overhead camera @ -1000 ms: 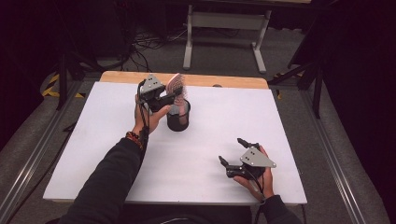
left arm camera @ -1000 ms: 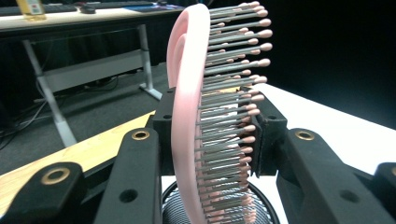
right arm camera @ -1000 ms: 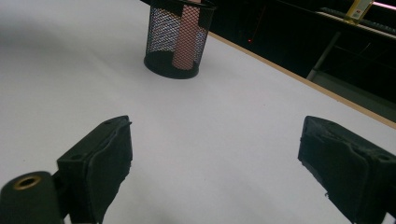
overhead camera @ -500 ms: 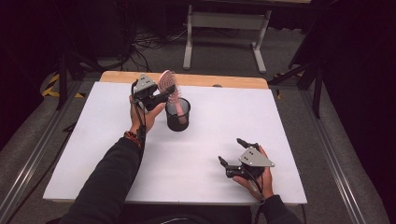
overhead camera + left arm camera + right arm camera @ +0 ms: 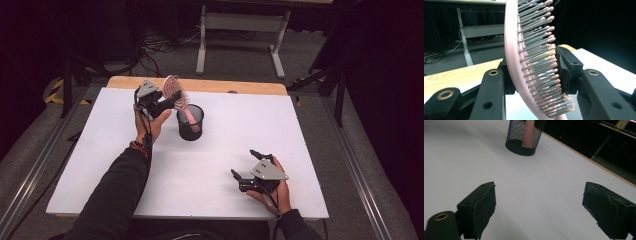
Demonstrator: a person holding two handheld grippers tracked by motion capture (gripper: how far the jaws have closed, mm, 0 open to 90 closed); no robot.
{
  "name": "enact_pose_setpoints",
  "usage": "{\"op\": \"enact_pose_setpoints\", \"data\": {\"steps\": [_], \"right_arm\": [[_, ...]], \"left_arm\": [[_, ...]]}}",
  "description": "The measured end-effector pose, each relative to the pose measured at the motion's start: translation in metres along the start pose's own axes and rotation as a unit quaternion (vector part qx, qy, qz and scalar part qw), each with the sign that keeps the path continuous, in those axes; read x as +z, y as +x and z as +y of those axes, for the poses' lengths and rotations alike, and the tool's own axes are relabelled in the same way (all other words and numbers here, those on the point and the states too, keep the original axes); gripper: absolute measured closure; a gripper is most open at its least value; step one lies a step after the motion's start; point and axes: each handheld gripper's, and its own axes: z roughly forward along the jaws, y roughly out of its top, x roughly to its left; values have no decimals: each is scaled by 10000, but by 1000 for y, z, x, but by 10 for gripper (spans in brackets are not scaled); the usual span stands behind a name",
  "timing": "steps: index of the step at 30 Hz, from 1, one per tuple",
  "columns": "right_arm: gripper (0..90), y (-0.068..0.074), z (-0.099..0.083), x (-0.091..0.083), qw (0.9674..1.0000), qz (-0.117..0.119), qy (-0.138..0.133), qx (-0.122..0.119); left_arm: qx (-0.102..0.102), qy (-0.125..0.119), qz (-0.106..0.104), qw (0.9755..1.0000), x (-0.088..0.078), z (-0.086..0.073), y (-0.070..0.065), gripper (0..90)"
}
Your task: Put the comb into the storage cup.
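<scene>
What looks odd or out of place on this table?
A pink hairbrush stands handle-down in the mesh cup, tilted, where pens would belong. The left gripper is at its head. Nothing is spilled or damaged.

A white table top [image 5: 215, 150] rests on a wooden board whose pale edge [image 5: 220, 86] shows along the far side. Beyond it on the grey floor stands a light metal frame [image 5: 240, 22] with two legs, and black cables [image 5: 160, 47] lie tangled to its left. Yellow-and-black tape [image 5: 55, 95] marks the floor at the left
</scene>
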Motion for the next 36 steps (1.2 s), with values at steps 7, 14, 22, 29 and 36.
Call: {"op": "enact_pose_setpoints", "data": {"steps": [7, 14, 22, 29, 36], "right_arm": [[124, 2, 1, 0, 10000, -4, 18, -63], [129, 1, 1, -2, 9999, -134, -20, -59], [131, 2, 1, -1, 9999, -116, 18, -94], [142, 0, 1, -3, 9997, -243, -44, -47], [142, 1, 1, -2, 9998, -202, -10, -67]], "left_arm": [[-134, 3, 3, 9999, -3, -4, 6, 553], [-126, 22, 64, 9999, -6, -4, 7, 532], [30, 135, 98, 9999, -7, -1, 5, 487], [105, 130, 97, 9998, -10, 2, 5, 437], [252, 137, 133, 9995, -14, 7, 4, 394]]}}
